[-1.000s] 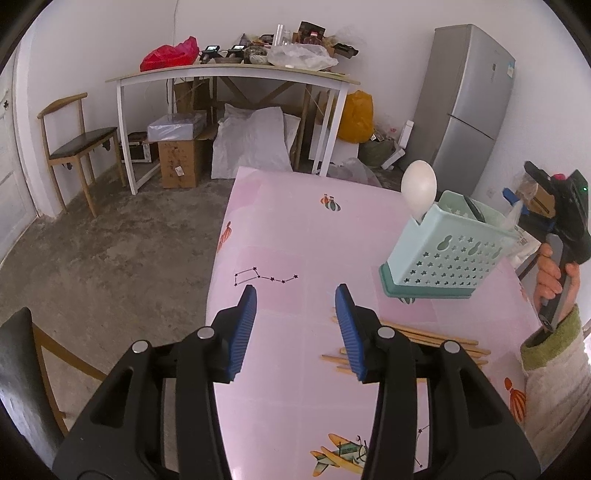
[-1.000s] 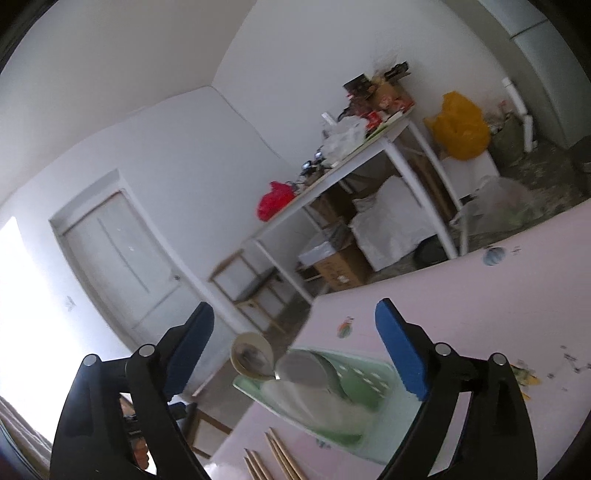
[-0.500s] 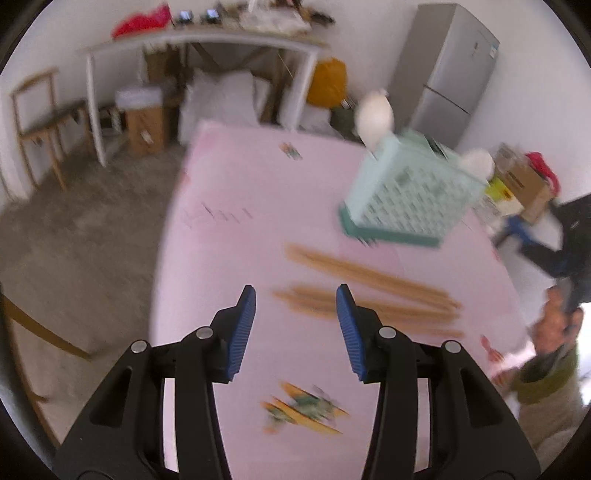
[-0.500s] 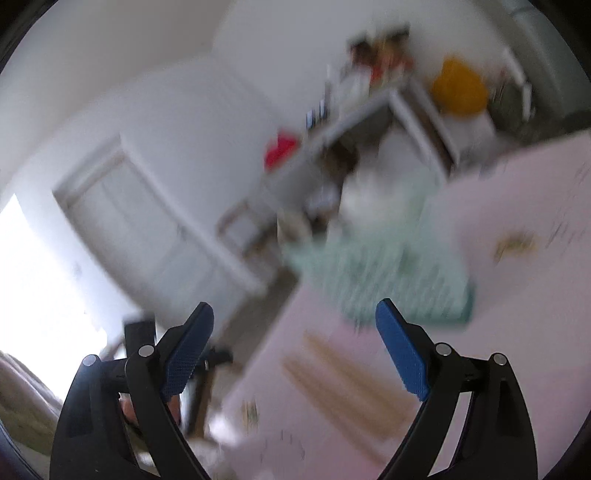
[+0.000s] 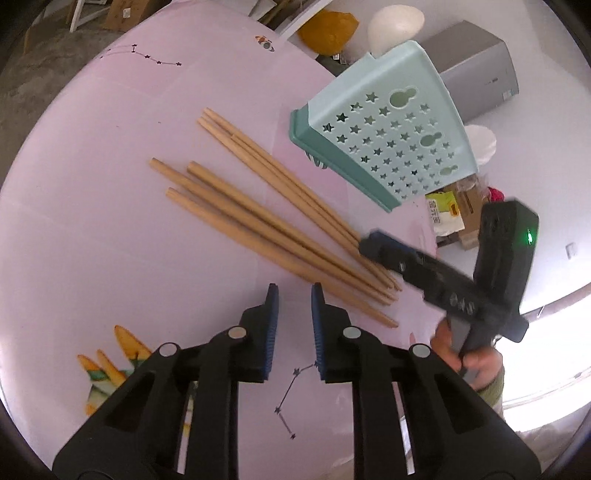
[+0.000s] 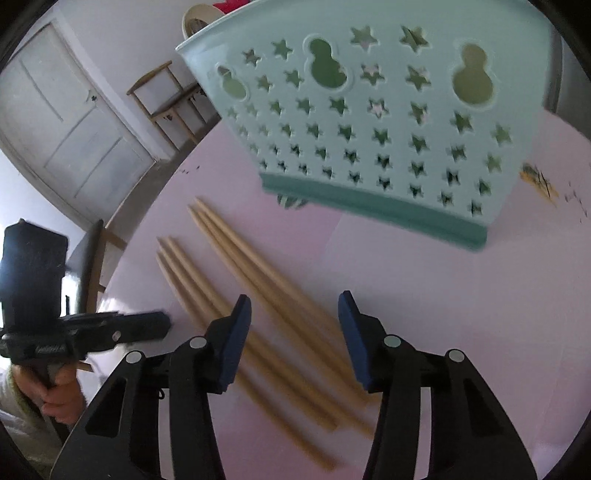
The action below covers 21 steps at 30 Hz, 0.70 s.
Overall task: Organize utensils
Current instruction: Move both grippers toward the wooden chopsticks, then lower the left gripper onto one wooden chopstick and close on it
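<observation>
Both tongs point down at a pink table [image 5: 92,229], and each is closing with nothing pinched. The left gripper [image 5: 293,295] has its blue pads narrowly apart over bare tablecloth, just short of the thin ends of the wooden chopsticks [image 5: 266,221]. The right gripper [image 6: 293,306] stands about half open, hovering above the chopsticks [image 6: 258,295], which run between its jaws; whether a pad touches them cannot be told through the blur.

Beyond both tongs stands the mint utensil basket [image 6: 369,122], its top cut off in the right wrist view. Inside it only pale rounded spoon bowls [image 5: 395,27] show above the rim; their handles are hidden.

The left wrist view alone shows the right gripper from outside, with a green light on its body and the right hand [image 5: 469,354] on its handle. The right wrist view alone shows the left hand [image 6: 61,391], a white door [image 6: 70,122] and a wooden chair [image 6: 166,96].
</observation>
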{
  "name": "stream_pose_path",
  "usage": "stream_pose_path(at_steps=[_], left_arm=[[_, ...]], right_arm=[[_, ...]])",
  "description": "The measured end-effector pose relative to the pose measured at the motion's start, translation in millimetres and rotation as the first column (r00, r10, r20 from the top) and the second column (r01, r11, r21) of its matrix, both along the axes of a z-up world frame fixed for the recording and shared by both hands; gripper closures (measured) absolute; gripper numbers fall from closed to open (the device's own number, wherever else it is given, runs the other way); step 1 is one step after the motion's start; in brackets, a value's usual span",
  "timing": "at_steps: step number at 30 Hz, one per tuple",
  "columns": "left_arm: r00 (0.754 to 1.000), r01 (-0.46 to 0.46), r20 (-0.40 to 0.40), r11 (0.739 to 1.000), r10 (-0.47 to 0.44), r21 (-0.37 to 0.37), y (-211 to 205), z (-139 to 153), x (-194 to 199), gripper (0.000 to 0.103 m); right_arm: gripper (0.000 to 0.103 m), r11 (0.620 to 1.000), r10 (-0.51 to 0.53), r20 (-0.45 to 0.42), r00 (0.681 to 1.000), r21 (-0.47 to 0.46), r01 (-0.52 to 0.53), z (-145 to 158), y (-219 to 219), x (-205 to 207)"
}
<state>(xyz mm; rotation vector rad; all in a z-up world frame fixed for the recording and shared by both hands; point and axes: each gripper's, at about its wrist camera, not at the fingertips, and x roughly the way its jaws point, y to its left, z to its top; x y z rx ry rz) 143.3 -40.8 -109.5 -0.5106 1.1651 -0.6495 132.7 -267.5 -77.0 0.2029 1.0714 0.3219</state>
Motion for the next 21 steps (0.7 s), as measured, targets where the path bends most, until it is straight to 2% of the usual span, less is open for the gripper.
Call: stream_pose_path(at_steps=[4,7,14,18,21], left_arm=[[1.0,-0.021,-0.009,1.0,0.021,-0.007,1,0,2,0.088],[1.0,-0.028,0.012,0.999,0.028,0.032,0,3,3,0.089],[0.994,-0.037,0.108,0.978,0.015,0.206,3,16,-5,0.089],[0.987,-0.049,0.161,0.952,0.0,0.302,3,18,-12,0.089],[0.977,-0.042,0.209,0.921,-0.043,0.386,-5,20,-19,0.089]], right_arm=[[0.064,0.998,-0.024,-0.048,0.999,0.052,0.027,-5,1,-23],[0.07,0.993,-0.046,-0.089,0.995,0.102,0.055,-9,6,-42],[0.089,0.971,-0.064,-0.173,0.983,0.216,0.102,-20,36,-69],[0.095,0.969,-0.109,-0.182,0.977,0.201,0.145,-22,44,-76],[0.096,0.968,-0.174,-0.166,0.971,0.153,0.199,-20,38,-84]])
